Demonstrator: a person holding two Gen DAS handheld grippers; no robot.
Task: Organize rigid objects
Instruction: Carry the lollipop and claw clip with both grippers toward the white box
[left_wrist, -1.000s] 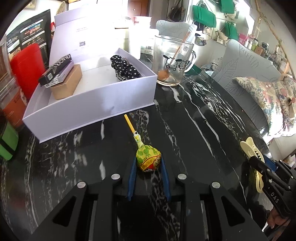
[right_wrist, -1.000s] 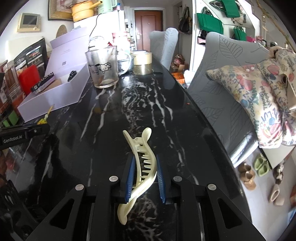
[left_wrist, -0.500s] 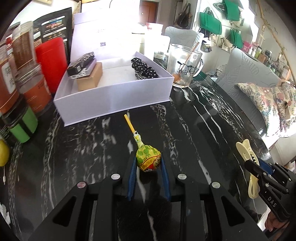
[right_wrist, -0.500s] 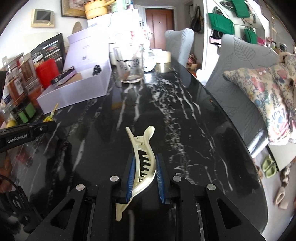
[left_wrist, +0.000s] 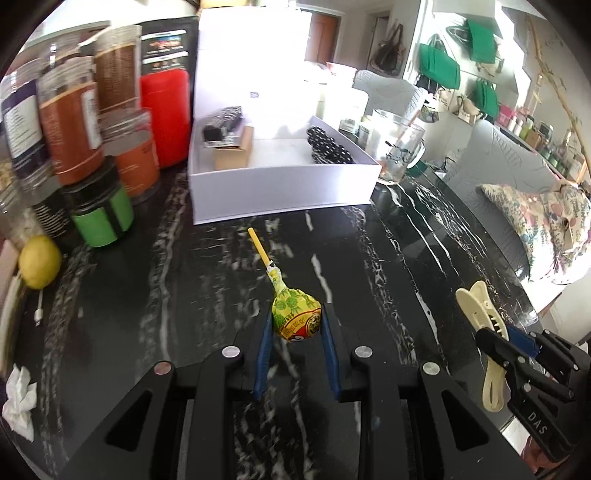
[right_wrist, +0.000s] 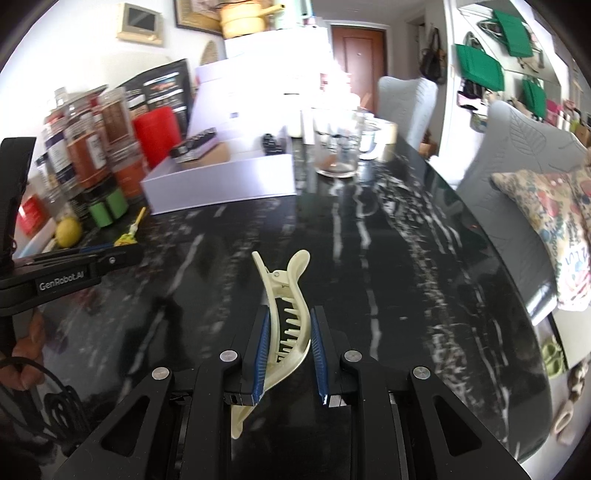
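My left gripper (left_wrist: 295, 328) is shut on a lollipop (left_wrist: 293, 315) with a yellow-green wrapper, its yellow stick pointing away toward the white box (left_wrist: 280, 184). My right gripper (right_wrist: 288, 339) is shut on a cream hair claw clip (right_wrist: 286, 317), held above the black marble table (right_wrist: 388, 258). The clip and right gripper also show in the left wrist view (left_wrist: 480, 325), at the right. The left gripper with the lollipop (right_wrist: 127, 238) shows at the left of the right wrist view. The open white box holds a brown carton (left_wrist: 232, 151), a black case and a black dotted scrunchie (left_wrist: 328, 146).
Jars and a red canister (left_wrist: 164, 114) stand left of the box, with a green-banded jar (left_wrist: 101, 218) and a lemon (left_wrist: 38, 260). A glass mug (left_wrist: 397, 151) stands right of the box. A crumpled tissue (left_wrist: 18, 402) lies at the near left. Grey chairs line the table's right edge.
Both grippers have pulled back and up from the box, still holding the lollipop and the clip. The left view has swung left, bringing the jars and lemon into sight.
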